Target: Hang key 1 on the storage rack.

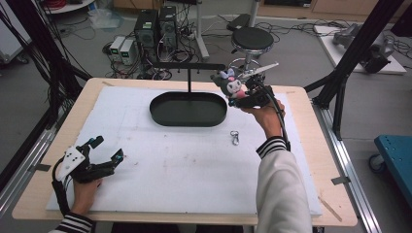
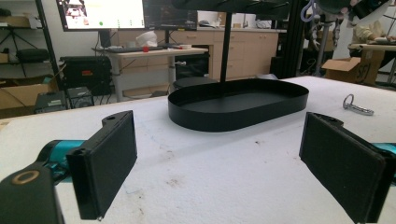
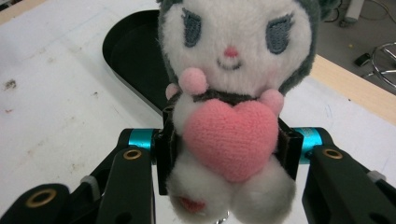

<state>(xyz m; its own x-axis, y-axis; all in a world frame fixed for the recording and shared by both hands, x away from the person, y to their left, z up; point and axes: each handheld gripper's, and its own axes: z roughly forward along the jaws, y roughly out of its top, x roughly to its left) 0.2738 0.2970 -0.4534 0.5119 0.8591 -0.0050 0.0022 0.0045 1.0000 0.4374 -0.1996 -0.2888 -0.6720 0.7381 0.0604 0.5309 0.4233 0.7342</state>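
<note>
1. Plush toy (image 3: 231,93): white face, grey hood, pink heart on the chest. The right gripper (image 3: 229,149) is clamped on its body, one jaw on each side. The high view places the plush toy (image 1: 229,85) lifted above the right end of the black oval tray (image 1: 188,119), clear of the desk (image 1: 301,97).
2. Left gripper (image 1: 108,150): jaws spread wide with nothing between them, low over the white mat (image 1: 184,170) at the near left corner.
3. Metal clasp (image 1: 235,138): lies on the mat, just in front of the tray's right end; the left gripper view shows the clasp (image 2: 357,106) side-on.
4. Stand post (image 2: 226,42): rises from the tray; the high view shows its crossbar (image 1: 187,65).
5. Writing: a lit monitor (image 2: 102,11) in the left gripper view, text too small to read.
</note>
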